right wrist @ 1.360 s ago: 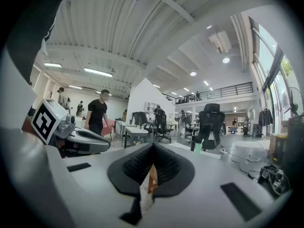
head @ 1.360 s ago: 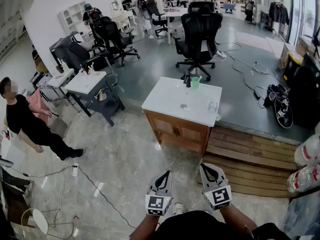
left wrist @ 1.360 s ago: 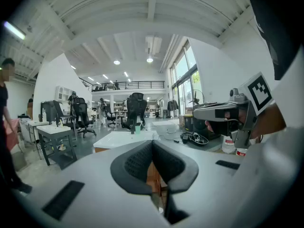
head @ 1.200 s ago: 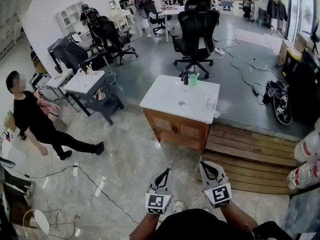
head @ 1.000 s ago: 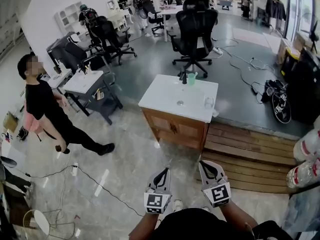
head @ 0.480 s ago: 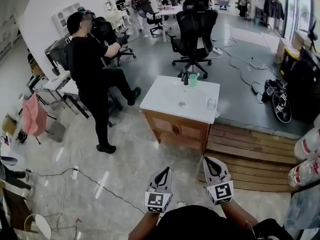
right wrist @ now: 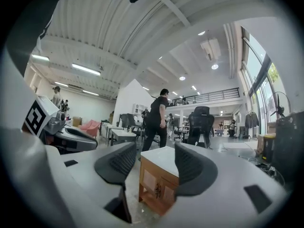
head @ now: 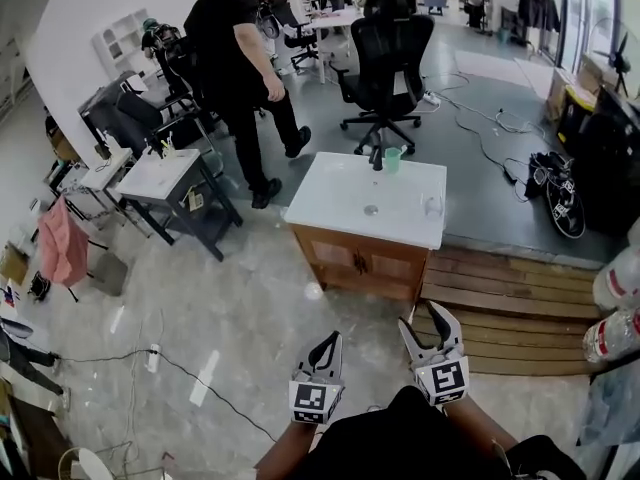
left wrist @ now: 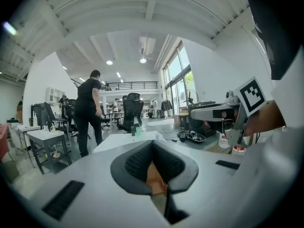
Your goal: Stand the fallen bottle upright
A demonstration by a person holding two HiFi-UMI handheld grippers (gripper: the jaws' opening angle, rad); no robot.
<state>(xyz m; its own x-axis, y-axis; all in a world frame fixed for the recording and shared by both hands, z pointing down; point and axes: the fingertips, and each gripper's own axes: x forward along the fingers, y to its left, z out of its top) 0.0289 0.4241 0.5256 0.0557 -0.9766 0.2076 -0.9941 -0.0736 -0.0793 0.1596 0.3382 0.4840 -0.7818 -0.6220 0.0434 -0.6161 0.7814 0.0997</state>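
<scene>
Desk (head: 335,193): small clear item (head: 428,207) near the right edge, maybe the bottle, too small to tell upright from lying. Dark item (head: 377,158) by the cup (head: 392,161): unidentifiable. Person (head: 240,58): head cut off at top. Containers (head: 615,280): clipped at right edge.

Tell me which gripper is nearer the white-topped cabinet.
Right. The right gripper, jaws opening and empty, hangs short of the cabinet, near its right corner; the left gripper is farther back, leftward.
</scene>
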